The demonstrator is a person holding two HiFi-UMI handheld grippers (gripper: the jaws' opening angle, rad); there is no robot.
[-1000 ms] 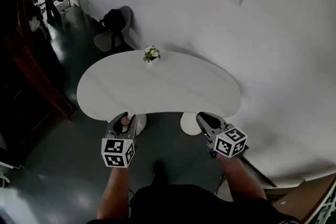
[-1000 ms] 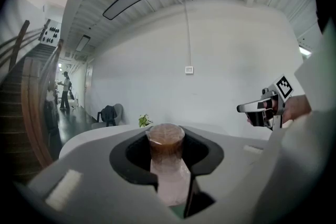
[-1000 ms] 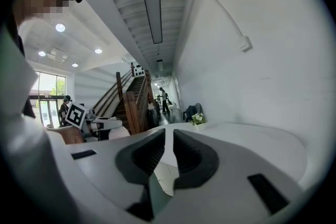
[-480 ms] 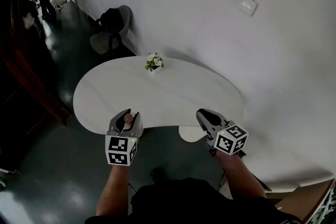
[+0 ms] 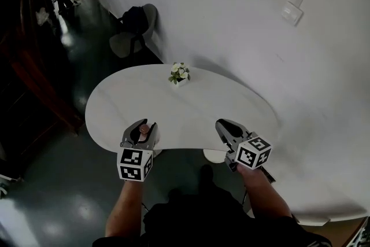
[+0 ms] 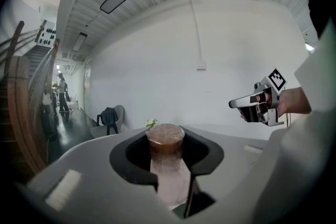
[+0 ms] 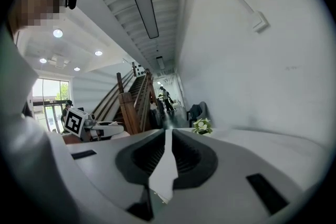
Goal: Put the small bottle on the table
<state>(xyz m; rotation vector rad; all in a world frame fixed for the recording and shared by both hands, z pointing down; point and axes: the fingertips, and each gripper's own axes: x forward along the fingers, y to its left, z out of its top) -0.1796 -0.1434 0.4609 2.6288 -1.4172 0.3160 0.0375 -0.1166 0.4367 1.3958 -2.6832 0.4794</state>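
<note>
Holding small bottle point(image 6: 167, 157) upright, left gripper point(image 5: 144, 129) jaws clamped on body; right gripper point(image 5: 222, 124) jaws together, empty. Advance over desk point(image 5: 196, 107), lower level, then release.

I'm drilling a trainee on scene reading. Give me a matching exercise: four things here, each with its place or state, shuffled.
1. bottle
2. flowers
3. right gripper
4. chair

a. by the wall, past the table
b. jaws together, empty
c. held in the left gripper
d. on the table's far side

Pairs: 1-c, 2-d, 3-b, 4-a
</note>
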